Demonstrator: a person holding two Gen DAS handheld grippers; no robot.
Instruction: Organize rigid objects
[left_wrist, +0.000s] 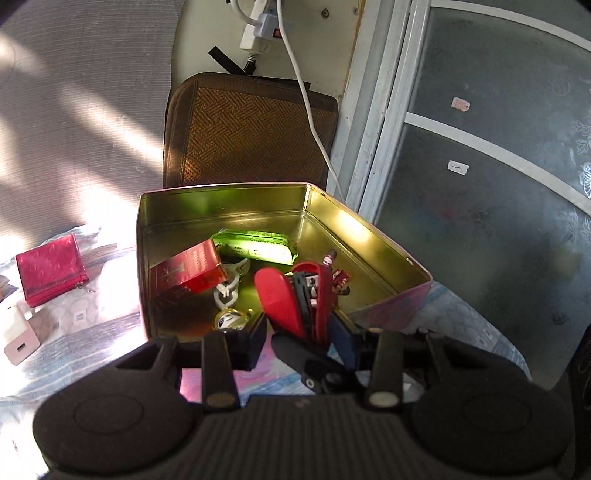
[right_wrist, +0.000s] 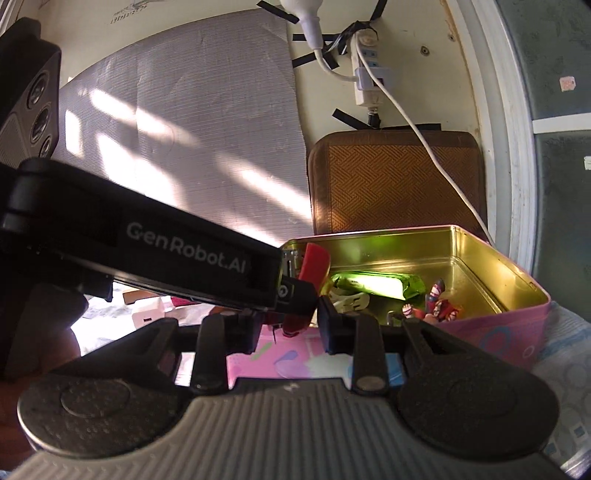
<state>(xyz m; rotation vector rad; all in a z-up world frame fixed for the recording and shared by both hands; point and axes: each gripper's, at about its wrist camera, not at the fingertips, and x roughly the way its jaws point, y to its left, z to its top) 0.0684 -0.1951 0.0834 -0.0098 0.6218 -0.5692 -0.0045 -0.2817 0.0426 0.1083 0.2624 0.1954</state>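
1. Left gripper (left_wrist: 299, 339): its jaws are clamped on a red stapler (left_wrist: 295, 295), which stands tilted with its mouth gaping over the near wall of the tin. The stapler's lower end is hidden between the fingers.
2. Right gripper (right_wrist: 286, 325): the left gripper's body crosses in front of it in the right wrist view and hides most of the gap. A red part of the stapler shows between the fingers, yet whether the pads press on it cannot be told.
3. Open tin (left_wrist: 221, 192) with gold inside and pink outside, resting on a patterned cloth (left_wrist: 92, 339). It holds a red box (left_wrist: 188, 273) leaning on the left wall, a green packet (left_wrist: 255, 247), a white clip (left_wrist: 229, 288), a small round charm (left_wrist: 229, 319) partly cut off by the gripper, and a small figure (right_wrist: 439, 306) too small to make out clearly.
4. Left of the tin, on the cloth: a red zip pouch (left_wrist: 51, 269) and a white charger (left_wrist: 18, 343), overexposed by sunlight.
5. Behind the tin: a woven brown mat (left_wrist: 247, 133), a white cable (left_wrist: 306, 96), and a power strip (left_wrist: 258, 29) cut off at the frame top.
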